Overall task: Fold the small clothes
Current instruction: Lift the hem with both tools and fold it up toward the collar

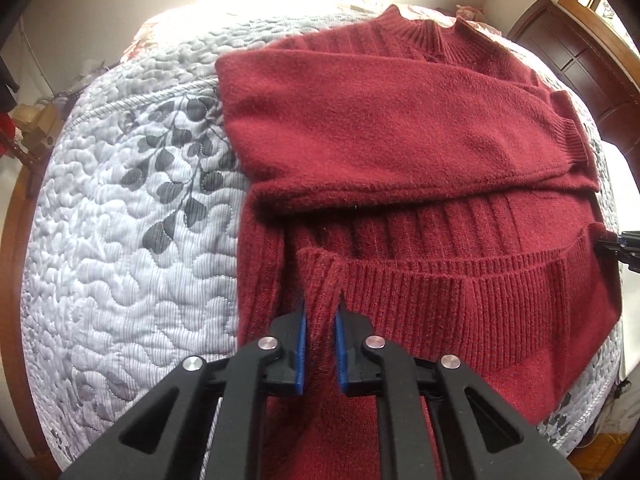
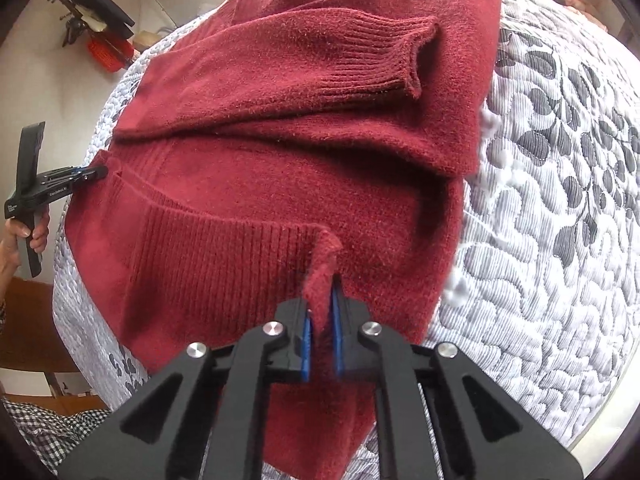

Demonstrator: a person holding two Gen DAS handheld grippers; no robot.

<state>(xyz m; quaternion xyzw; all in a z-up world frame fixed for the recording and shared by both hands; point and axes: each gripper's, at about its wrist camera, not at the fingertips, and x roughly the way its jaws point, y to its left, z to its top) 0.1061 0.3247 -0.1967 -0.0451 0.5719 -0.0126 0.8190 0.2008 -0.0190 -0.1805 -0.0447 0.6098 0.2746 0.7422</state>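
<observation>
At the bottom centre of the left wrist view, the left gripper (image 1: 321, 312) pinches a raised corner of the ribbed hem (image 1: 460, 280) of a dark red sweater (image 1: 380, 120), its blue pads pressed against the knit on both sides. At the bottom centre of the right wrist view, the right gripper (image 2: 320, 304) pinches the other hem corner the same way, with a peak of red fabric standing up between its blue pads.

The sweater lies flat on a pale grey quilt (image 1: 120, 260) with a dark leaf print, filling the middle of both views. Its hem is folded up a little toward the body. Beyond the hem, a sleeve (image 1: 400, 128) lies folded across the chest, its ribbed cuff (image 2: 384, 68) ending near the sweater's right edge. The ribbed collar (image 1: 424, 32) sits at the top of the left view.

At the left edge of the right view, a hand (image 2: 24, 236) grips the left gripper's handle. At the upper left of that view, dark items hang on a wall rack (image 2: 92, 20). A dark wooden cabinet (image 1: 572, 52) stands at the upper right of the left view.
</observation>
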